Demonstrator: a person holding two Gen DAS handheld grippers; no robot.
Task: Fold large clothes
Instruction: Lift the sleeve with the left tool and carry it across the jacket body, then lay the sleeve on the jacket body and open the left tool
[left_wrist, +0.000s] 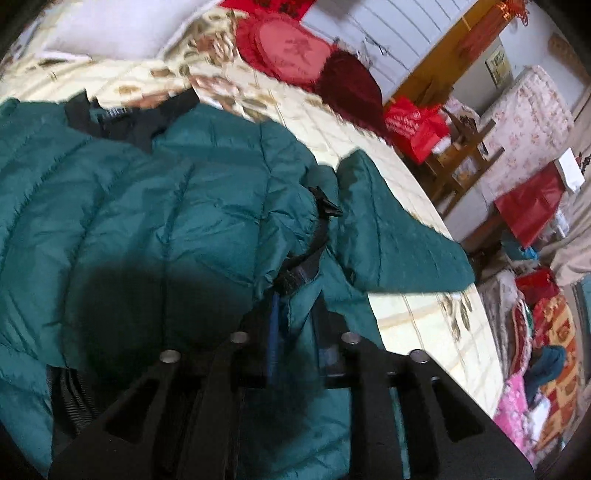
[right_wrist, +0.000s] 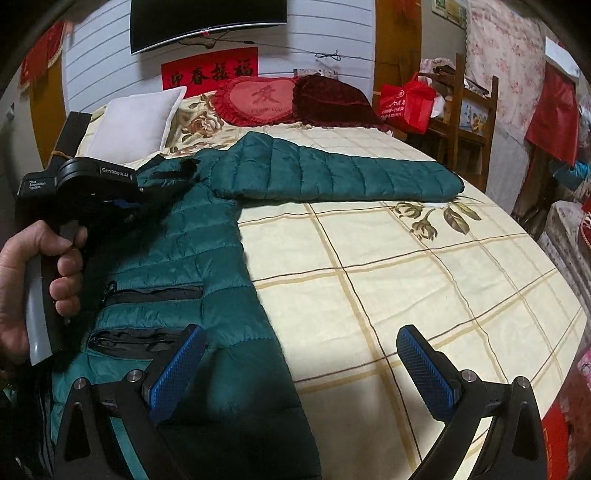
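A dark green quilted jacket (right_wrist: 207, 236) lies on the bed, one sleeve (right_wrist: 343, 173) stretched out to the right. In the left wrist view the jacket (left_wrist: 147, 206) fills the left side, with a fold bunched by a black zip pull (left_wrist: 325, 206). My left gripper (left_wrist: 295, 328) stands narrow, with green fabric filling the gap between its pads. A hand holds that left gripper (right_wrist: 125, 199) over the jacket's chest. My right gripper (right_wrist: 301, 332) is wide open and holds nothing; one finger (right_wrist: 177, 369) is over the jacket's lower edge, the other over bare sheet.
The bed (right_wrist: 406, 280) has a cream checked sheet. At its head lie a white pillow (right_wrist: 133, 122), a red heart cushion (right_wrist: 258, 99) and a dark red cushion (right_wrist: 332, 99). Wooden shelves with a red bag (right_wrist: 406, 103) stand right of the bed.
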